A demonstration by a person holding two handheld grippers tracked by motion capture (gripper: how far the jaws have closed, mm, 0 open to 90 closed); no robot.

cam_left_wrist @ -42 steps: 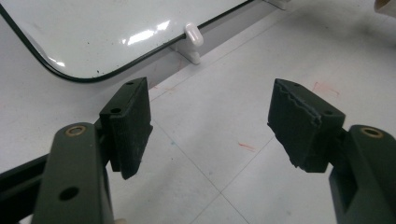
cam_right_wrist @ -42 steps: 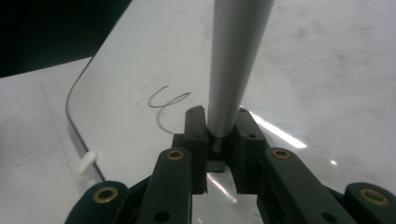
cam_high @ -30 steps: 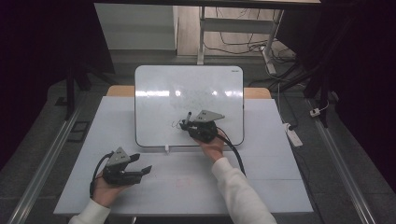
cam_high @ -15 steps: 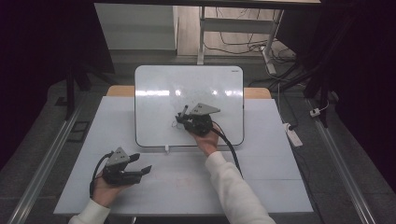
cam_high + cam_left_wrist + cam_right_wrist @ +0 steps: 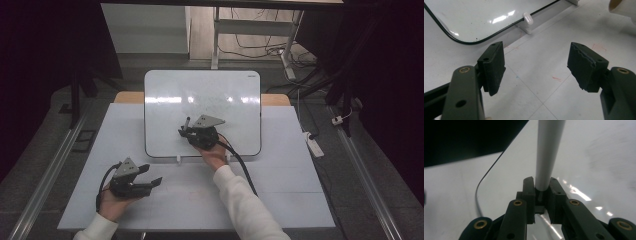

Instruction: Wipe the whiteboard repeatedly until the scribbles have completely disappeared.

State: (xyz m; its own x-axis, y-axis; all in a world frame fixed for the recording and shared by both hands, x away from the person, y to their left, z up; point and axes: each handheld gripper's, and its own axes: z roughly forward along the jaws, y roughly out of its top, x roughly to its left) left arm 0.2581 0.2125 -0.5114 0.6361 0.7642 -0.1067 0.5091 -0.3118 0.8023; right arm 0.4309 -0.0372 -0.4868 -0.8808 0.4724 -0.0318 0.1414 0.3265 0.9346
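Right gripper point(image 5: 186, 131): positioned over the lower middle of the whiteboard point(image 5: 165, 95), jaws pinching a marker point(image 5: 187, 122). In the right gripper view, marker point(image 5: 548, 152) seen as a light grey barrel clamped between the two black jaws near its lower end, rising straight away from the gripper point(image 5: 541, 188) toward the whiteboard point(image 5: 599, 157). Tip of the marker out of frame in that view; contact with the board cannot be told. In the high view, marker seen as a short dark stub projecting up and left from the gripper, over the board surface.

Whiteboard: white, dark-edged, rounded corners, propped on two small white feet at its near edge, standing at the middle of the tabletop point(image 5: 280, 190). Faint marks visible on the board near its centre.

Left gripper point(image 5: 152, 182): held low over the tabletop, near the left front, well apart from the whiteboard. Jaws spread wide, nothing between them. In the left gripper view, gripper point(image 5: 536, 67) facing the bare tabletop point(image 5: 544, 82), with the lower corner of the whiteboard point(image 5: 474, 17) and one white foot point(image 5: 527, 21) beyond.
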